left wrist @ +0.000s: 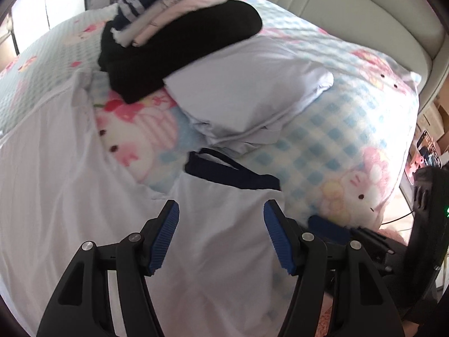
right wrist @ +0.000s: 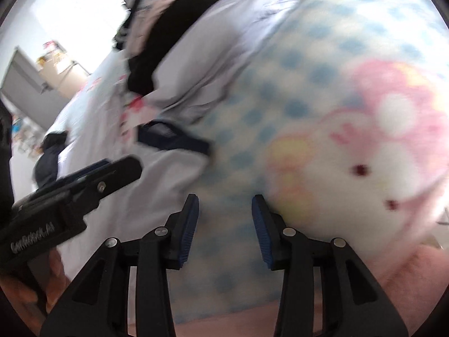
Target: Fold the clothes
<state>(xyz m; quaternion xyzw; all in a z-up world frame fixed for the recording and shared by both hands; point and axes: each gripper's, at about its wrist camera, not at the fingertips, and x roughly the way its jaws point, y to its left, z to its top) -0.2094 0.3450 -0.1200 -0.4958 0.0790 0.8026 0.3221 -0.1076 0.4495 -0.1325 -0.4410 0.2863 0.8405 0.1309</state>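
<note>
A bed seen from two hand-held grippers, both pointing down at it. Nearest, the left gripper [left wrist: 221,213] hovers over a white shirt [left wrist: 219,252] with a dark navy collar [left wrist: 233,172]; its blue-padded jaws stand wide apart, with nothing between them. The shirt lies spread flat on the bedspread [left wrist: 322,146], which is checked pale blue and white with pink cartoon rabbits. The right gripper [right wrist: 225,207] hangs just to the shirt's right, over bare bedspread; its jaws are parted and empty, and this view is blurred. Its camera also catches the left gripper at the left edge, above the shirt. Beyond the collar lies a folded white garment [left wrist: 252,95]. Behind that, touching it, sits a pile of folded clothes [left wrist: 179,36]: black at the bottom, pale pink, white and navy-striped pieces above. Farthest back, a pale padded headboard [left wrist: 364,8] curves along the bed.
</note>
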